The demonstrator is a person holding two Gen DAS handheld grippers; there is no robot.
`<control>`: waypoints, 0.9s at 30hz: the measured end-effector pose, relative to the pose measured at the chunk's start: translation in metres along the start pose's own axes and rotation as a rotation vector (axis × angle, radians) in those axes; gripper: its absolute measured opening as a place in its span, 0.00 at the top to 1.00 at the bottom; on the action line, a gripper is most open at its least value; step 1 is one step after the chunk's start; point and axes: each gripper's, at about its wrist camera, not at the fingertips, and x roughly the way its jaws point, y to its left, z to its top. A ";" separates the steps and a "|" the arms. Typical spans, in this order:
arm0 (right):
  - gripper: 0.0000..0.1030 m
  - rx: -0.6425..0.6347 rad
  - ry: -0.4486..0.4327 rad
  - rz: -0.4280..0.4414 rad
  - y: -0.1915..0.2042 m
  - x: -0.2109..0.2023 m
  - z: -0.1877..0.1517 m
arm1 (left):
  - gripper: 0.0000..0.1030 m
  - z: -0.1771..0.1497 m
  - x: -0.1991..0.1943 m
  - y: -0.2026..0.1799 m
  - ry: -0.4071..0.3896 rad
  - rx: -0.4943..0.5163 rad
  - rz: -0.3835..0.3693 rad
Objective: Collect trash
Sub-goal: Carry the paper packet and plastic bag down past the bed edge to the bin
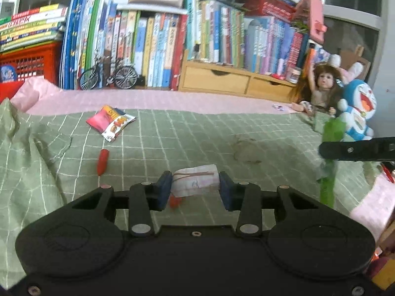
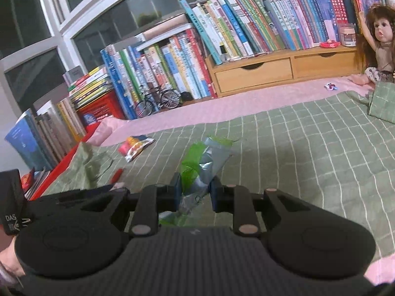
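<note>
Your left gripper (image 1: 195,187) has its blue pads pressed on both sides of a whitish folded wrapper (image 1: 195,181), jaws partly closed, just above the green checked blanket (image 1: 197,135). Your right gripper (image 2: 193,192) is clamped almost fully on a crumpled green-and-silver wrapper (image 2: 205,160) held over that blanket. On the blanket, a pink-and-white snack packet (image 1: 111,122) lies near its far edge, a red wrapper (image 1: 102,161) nearer you.

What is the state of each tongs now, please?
Left tongs: closed on a white wrapper.
Right tongs: closed on a green and silver wrapper.
</note>
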 end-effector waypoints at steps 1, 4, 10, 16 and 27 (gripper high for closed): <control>0.74 0.001 0.002 0.003 0.001 -0.003 -0.003 | 0.63 -0.002 -0.006 -0.003 -0.006 0.006 -0.005; 0.74 0.011 0.010 0.015 0.003 -0.012 -0.012 | 0.63 -0.007 -0.023 -0.012 -0.016 0.017 -0.009; 0.74 0.036 0.032 0.035 0.006 -0.030 -0.034 | 0.63 -0.023 -0.059 -0.031 -0.062 0.072 -0.026; 0.74 0.082 0.068 0.055 0.008 -0.047 -0.060 | 0.63 -0.044 -0.094 -0.047 -0.073 0.094 -0.055; 0.73 0.121 0.138 0.074 0.017 -0.074 -0.110 | 0.63 -0.100 -0.154 -0.076 -0.054 0.150 -0.154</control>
